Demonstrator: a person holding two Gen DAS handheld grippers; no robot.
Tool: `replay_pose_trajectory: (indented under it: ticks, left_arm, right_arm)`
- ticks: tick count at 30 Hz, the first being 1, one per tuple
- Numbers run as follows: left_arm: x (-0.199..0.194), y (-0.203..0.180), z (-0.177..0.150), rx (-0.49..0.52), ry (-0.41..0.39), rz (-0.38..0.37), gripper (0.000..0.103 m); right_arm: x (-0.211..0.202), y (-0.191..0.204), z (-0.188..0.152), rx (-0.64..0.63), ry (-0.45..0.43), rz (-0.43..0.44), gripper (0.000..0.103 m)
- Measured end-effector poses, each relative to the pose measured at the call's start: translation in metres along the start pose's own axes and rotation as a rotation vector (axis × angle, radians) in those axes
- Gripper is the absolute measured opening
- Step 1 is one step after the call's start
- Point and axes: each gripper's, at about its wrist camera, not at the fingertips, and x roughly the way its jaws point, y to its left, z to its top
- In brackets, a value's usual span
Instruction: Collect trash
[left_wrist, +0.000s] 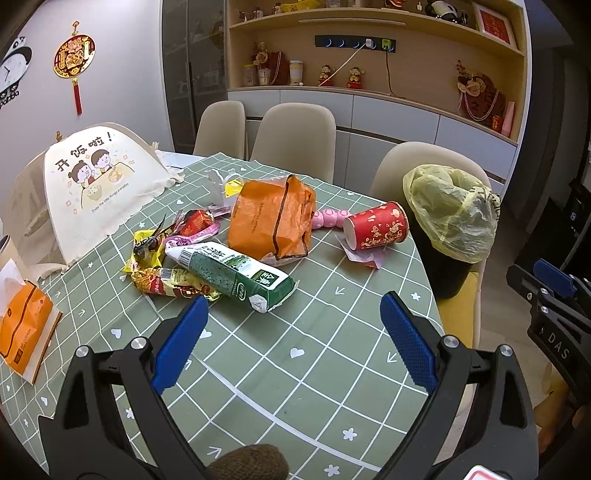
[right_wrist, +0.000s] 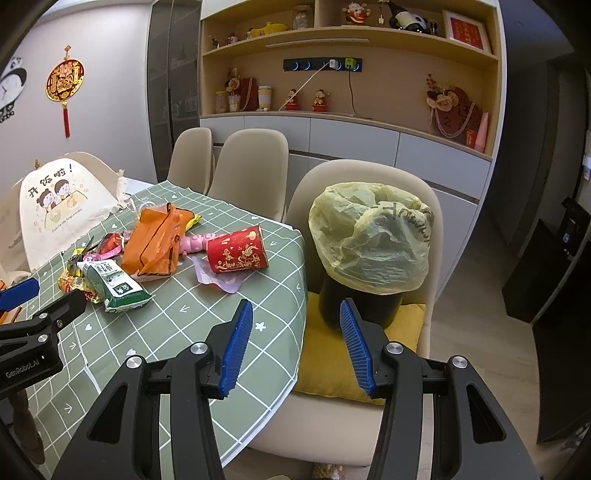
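Each hand-held gripper (left_wrist: 291, 339) (right_wrist: 295, 347) has black angular arms, silver round screws, ribbed blue pads (left_wrist: 408, 341); white lettering at nine o'clock.

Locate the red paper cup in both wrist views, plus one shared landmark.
Left wrist: red paper cup lies on its side, right of centre, beside the orange bag.
Right wrist: cup left of centre, near the table edge.
Shared landmark: yellow-lined bin on the chair.

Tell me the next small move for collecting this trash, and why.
Probably reach the left gripper forward onto the green wrapper: its jaws are open and empty, that wrapper lies nearest, and the lined bin waits on the chair.
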Motion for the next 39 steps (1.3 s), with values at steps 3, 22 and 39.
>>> replay_pose_trajectory:
  ticks: [3,22,39]
  left_arm:
    - [0.0005,0.0023,-0.001,-0.008,0.003,0.002,0.09]
    - [-0.0014,0.0033,-0.0002,-0.015,-0.002,0.002,0.09]
    - [-0.0037,0.0004,0.0015,-0.007,-0.01,-0.009,0.09]
  right_arm:
    - [0.0006,0.0009,0.0007,-0.002,0.001,-0.002,0.047]
    - [0.0,0.0014,0.003,-0.001,-0.002,-0.007,0.047]
    - [-0.0028,-0.0012,0.0012,0.007,0.0,-0.011,0.047]
